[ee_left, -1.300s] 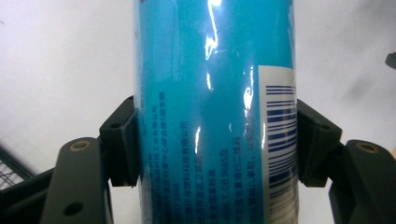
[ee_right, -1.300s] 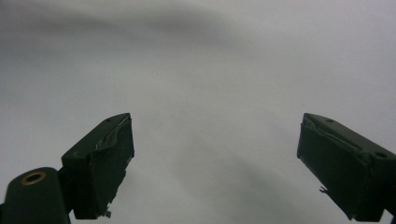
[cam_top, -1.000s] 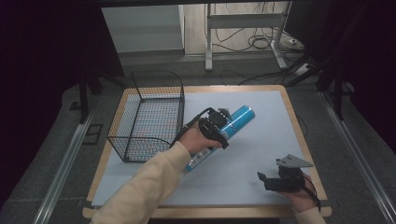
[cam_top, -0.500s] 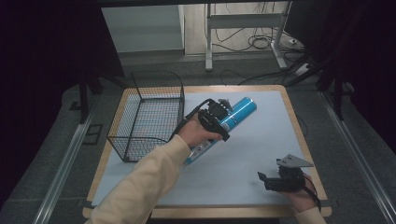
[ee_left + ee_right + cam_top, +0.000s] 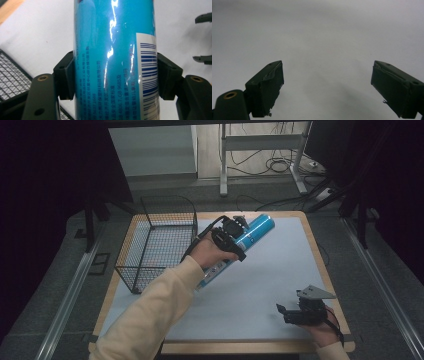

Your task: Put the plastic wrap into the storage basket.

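Nearest the bottom edge of the high view, at the right front of the table: right gripper [image 5: 287, 312] in a hand, low over the pale mat [image 5: 280, 265], jaws spread wide with nothing between them; same wide gap in the right gripper view [image 5: 327, 82], bare mat beyond. Farther in, a cream sleeve [image 5: 150, 315] reaching diagonally from the bottom left to the left hand [image 5: 207, 252], wrapped around the left gripper [image 5: 235, 232]. Clamped crosswise between those jaws: a blue spray can [image 5: 250, 235], gripped about its middle, tilted with the blue end up and away toward the table's far right and the whitish lower end pointing back toward the person beside the sleeve. In the left gripper view, both black pads pressed flat against the can's [image 5: 113, 60] sides, a barcode label on its right face, small print down the blue wrap. Whether the can's lower end touches the mat: cannot tell. Just left of the can and hand, a black wire basket [image 5: 160, 245] standing upright on the left half of the mat, its mesh corner at the lower left of the left gripper view [image 5: 12, 75]. Beyond the table's far edge, white desk legs [image 5: 222, 165] and loose cables [image 5: 282, 165] on the floor.
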The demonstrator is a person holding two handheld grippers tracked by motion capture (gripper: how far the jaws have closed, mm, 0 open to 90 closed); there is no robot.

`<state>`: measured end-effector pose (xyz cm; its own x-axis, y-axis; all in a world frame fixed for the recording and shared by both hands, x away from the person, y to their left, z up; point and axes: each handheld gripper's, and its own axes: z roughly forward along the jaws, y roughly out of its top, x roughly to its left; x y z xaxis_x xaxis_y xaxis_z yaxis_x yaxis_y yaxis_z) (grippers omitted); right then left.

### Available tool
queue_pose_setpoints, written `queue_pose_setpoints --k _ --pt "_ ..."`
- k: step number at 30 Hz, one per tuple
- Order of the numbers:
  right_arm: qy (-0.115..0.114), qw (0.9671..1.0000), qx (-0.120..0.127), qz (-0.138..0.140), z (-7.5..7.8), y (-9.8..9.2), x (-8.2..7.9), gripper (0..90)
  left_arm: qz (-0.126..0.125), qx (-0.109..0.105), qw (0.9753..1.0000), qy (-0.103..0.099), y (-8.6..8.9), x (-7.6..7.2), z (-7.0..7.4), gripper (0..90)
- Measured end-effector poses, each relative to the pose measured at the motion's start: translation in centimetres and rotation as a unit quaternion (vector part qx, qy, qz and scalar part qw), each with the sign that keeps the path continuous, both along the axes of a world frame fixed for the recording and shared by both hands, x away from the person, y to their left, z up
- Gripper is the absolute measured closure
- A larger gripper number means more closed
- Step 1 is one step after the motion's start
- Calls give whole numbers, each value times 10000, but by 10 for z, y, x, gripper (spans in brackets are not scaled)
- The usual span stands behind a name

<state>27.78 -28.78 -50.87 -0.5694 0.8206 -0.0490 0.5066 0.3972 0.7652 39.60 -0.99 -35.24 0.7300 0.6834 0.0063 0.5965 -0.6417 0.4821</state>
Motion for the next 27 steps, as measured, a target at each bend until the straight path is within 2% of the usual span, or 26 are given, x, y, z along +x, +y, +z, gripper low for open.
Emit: queue_pose_setpoints --k 14,27 --pt "4 10000 -8 -23 -1 -1 1 114 259 8 9995 -185 20 24 22 312" --pt "6 10000 -22 -32 -1 -1 1 114 541 118 9982 -248 43 47 31 313"
